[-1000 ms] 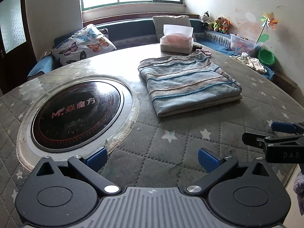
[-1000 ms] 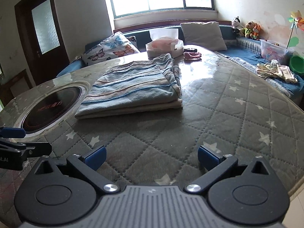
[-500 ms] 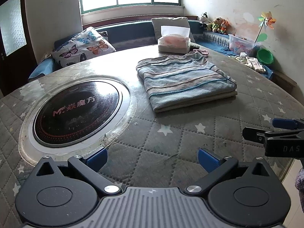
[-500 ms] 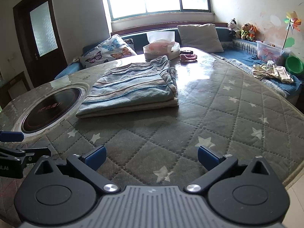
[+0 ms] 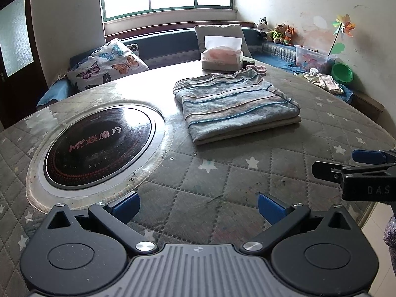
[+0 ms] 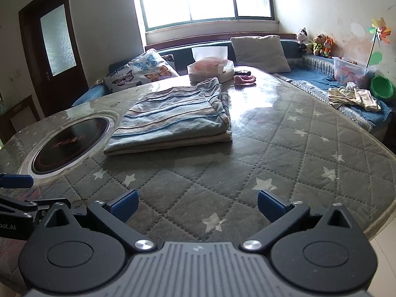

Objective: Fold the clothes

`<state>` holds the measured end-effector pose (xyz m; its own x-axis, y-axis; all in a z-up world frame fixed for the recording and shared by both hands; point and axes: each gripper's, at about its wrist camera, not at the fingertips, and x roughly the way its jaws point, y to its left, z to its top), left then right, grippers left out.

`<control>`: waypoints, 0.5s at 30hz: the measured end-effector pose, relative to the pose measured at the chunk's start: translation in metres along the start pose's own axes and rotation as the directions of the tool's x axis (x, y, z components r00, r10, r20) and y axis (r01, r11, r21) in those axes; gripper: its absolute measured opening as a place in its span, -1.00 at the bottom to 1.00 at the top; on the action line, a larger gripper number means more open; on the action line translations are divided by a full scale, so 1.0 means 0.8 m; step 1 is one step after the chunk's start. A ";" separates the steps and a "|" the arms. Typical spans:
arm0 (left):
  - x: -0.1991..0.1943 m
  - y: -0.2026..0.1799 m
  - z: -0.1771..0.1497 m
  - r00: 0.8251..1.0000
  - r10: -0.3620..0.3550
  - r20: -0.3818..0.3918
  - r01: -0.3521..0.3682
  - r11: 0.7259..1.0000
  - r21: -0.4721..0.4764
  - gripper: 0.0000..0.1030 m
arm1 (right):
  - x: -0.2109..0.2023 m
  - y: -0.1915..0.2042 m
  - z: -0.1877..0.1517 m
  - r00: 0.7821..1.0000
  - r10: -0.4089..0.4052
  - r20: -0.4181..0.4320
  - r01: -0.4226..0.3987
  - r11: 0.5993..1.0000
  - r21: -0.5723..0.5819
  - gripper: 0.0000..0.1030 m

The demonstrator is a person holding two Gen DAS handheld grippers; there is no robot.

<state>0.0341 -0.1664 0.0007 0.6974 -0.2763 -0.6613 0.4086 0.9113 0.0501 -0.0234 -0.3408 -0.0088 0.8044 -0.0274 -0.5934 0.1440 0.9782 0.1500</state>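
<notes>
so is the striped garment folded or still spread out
Folded. The striped garment lies as a compact rectangle on the table, with stacked layers showing at its near edge. Neither claw touches it.

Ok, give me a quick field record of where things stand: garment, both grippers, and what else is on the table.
garment: striped garment, folded into a flat rectangle, lying on the table
left gripper: open, holding nothing, above the table's near edge, apart from the garment
right gripper: open, holding nothing, also short of the garment
beside garment: round black cooktop set into the table, on the left gripper's side
behind garment: tissue box, small pink cloth
bench: butterfly pillow, loose pale clothes
</notes>
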 end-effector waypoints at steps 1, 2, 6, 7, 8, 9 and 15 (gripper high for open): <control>-0.001 -0.001 -0.001 1.000 0.000 0.001 0.000 1.000 0.001 1.00 | -0.001 0.000 -0.001 1.000 0.000 0.001 0.000 1.000 0.000 1.00; -0.002 -0.001 -0.001 1.000 0.001 0.002 -0.001 1.000 0.002 1.00 | -0.003 0.001 -0.001 1.000 -0.001 0.003 0.001 1.000 -0.001 1.00; -0.008 -0.003 -0.004 1.000 0.000 0.008 0.000 1.000 0.004 1.00 | -0.009 0.003 -0.003 1.000 0.000 0.007 0.001 1.000 -0.006 1.00; -0.009 -0.003 -0.004 1.000 0.000 0.010 0.000 1.000 0.005 1.00 | -0.010 0.004 -0.004 1.000 -0.001 0.008 0.001 1.000 -0.007 1.00; -0.011 -0.004 -0.005 1.000 -0.001 0.013 0.001 1.000 0.006 1.00 | -0.012 0.004 -0.004 1.000 -0.002 0.010 0.002 1.000 -0.008 1.00; -0.012 -0.004 -0.005 1.000 -0.001 0.014 0.001 1.000 0.007 1.00 | -0.013 0.005 -0.004 1.000 -0.002 0.012 0.002 1.000 -0.009 1.00; -0.019 -0.007 -0.010 1.000 -0.003 0.022 0.003 1.000 0.011 1.00 | -0.023 0.006 -0.005 1.000 -0.003 0.024 0.003 1.000 -0.010 1.00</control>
<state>0.0169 -0.1651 0.0046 0.7092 -0.2857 -0.6445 0.4166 0.9073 0.0563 -0.0398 -0.3343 -0.0006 0.8174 -0.0352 -0.5751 0.1406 0.9801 0.1398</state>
